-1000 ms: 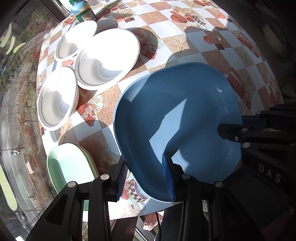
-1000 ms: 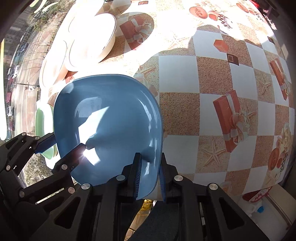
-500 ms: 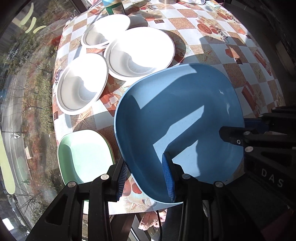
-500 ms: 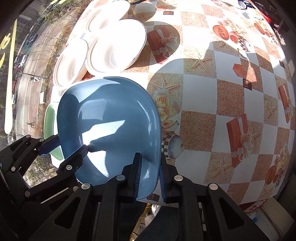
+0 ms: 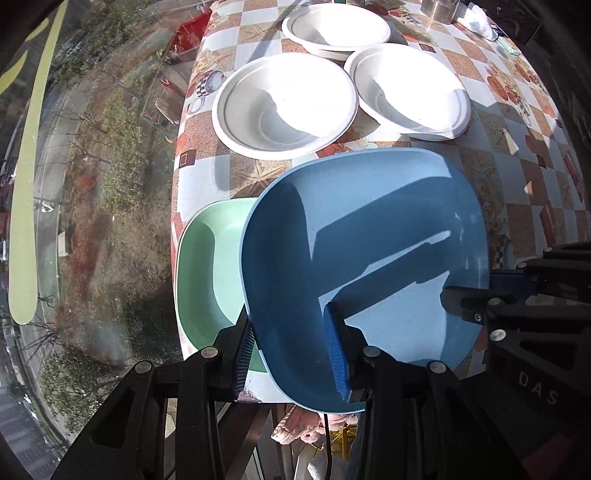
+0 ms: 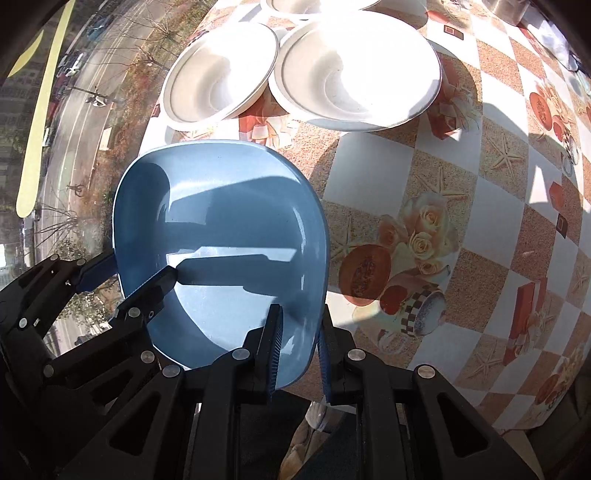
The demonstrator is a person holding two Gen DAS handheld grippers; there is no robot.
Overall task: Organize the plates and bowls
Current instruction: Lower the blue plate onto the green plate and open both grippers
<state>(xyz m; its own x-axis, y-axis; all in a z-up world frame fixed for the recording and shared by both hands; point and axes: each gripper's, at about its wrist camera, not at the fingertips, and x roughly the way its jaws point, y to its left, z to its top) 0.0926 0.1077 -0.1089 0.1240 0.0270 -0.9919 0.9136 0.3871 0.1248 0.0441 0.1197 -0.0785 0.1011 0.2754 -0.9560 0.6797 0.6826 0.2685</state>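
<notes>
A blue square plate (image 5: 369, 258) is held above the table by both grippers. My left gripper (image 5: 291, 354) is shut on its near-left rim. My right gripper (image 6: 299, 347) is shut on its near-right rim; the plate (image 6: 221, 236) fills the left of the right wrist view. A green square plate (image 5: 207, 266) lies on the table's near-left corner, partly under the blue plate. Three white bowls stand beyond: one (image 5: 284, 107) at the left, one (image 5: 410, 92) at the right, one (image 5: 336, 29) farther back. Two of them show in the right wrist view (image 6: 218, 74), (image 6: 354, 66).
The table (image 6: 461, 206) wears a checked cloth with starfish and gift prints. Its left edge (image 5: 177, 177) runs along a window over a street. A metal container (image 5: 441, 9) and a white cloth (image 5: 480, 22) sit at the far right.
Both grippers have carried the blue plate leftward toward the table's corner. It now overlaps the green plate, and the white bowls sit more centrally ahead.
</notes>
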